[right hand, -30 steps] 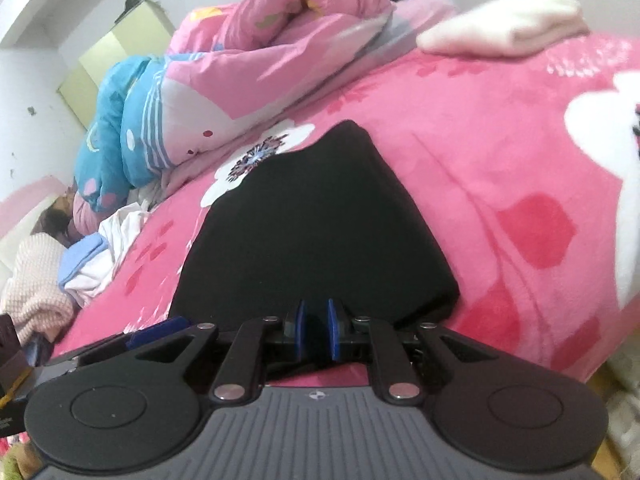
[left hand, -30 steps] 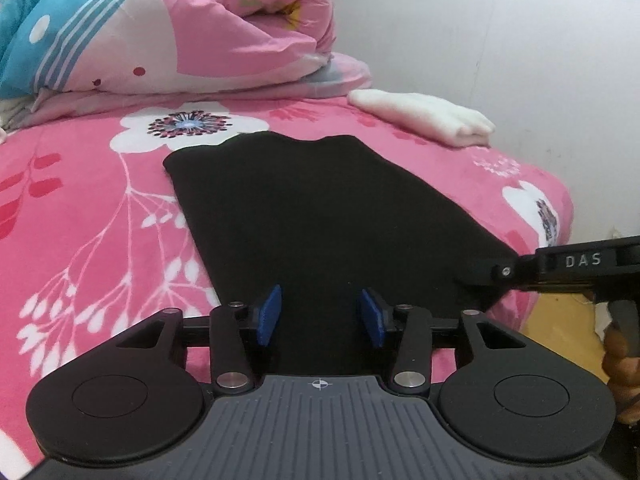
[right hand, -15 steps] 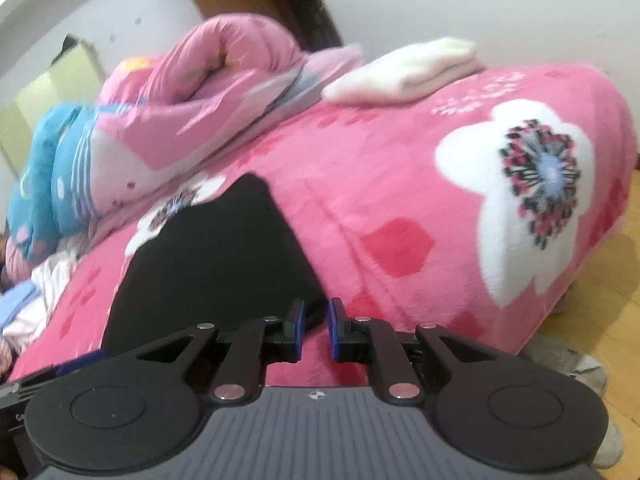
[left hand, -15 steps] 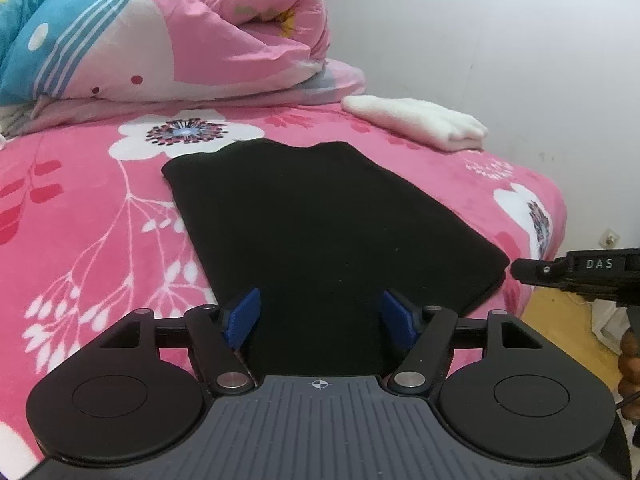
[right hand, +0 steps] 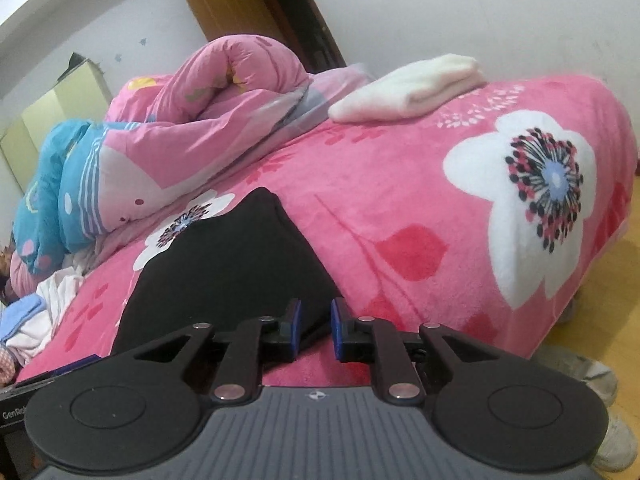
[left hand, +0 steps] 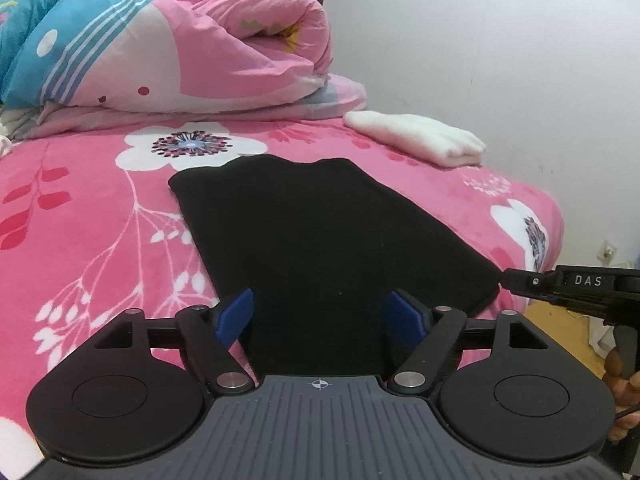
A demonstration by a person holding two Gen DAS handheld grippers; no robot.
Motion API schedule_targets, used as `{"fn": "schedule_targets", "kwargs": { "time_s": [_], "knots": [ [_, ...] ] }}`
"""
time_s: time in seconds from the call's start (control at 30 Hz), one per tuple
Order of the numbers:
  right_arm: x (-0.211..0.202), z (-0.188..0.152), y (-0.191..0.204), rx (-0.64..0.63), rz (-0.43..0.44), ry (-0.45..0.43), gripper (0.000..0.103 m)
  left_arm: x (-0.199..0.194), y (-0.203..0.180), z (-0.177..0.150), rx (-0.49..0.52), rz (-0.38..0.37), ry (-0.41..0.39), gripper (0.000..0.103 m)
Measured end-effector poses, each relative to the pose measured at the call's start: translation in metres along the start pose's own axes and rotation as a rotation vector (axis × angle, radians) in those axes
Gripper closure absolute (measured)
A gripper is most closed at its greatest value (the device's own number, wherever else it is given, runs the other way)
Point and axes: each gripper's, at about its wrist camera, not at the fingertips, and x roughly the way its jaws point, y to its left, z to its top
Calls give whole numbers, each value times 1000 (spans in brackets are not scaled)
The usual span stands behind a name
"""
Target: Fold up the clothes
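Where pink bed (left hand: 92, 216) shows, black garment (left hand: 320, 224) flat.

Garment (left hand: 328, 240) on bed (left hand: 80, 220), towel (left hand: 420, 140) behind

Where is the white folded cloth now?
In the left wrist view, the white folded cloth lies far right on the pink bed, beyond the black garment, near the wall.

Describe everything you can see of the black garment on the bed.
The black garment is plain dark cloth with no visible print or seams, folded into a long flat shape. It lies smooth on the pink flowered blanket, one narrow end nearest both cameras. Nothing grips it, and no other clothing rests on it.
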Motion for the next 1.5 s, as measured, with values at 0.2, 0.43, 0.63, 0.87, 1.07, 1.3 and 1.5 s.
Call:
{"fn": "schedule_targets", "kwargs": {
  "time_s": [0.2, 0.43, 0.63, 0.87, 1.07, 1.3, 1.5],
  "knots": [
    [1, -2, 4, -21, -1, 2, 86, -3, -3, 0, 13, 16, -25, 1],
    [5, -2, 3, -18, 8, 21, 86, 0, 0, 1, -12, 36, 1, 0],
    [5, -1, 3, -18, 7, 20, 86, 0, 3, 1, -37, 58, 1, 0],
    [5, -1, 4, -21, 5, 17, 86, 0, 4, 1, -46, 69, 4, 0],
    [5, -2, 3, -20, 4, 18, 86, -1, 1, 0, -38, 74, 3, 0],
    [4, -3, 3, -18, 3, 18, 85, 1, 0, 1, -37, 93, 17, 0],
    [4, -3, 3, -18, 1, 16, 85, 1, 3, 1, -45, 90, 6, 0]
  ]
}}
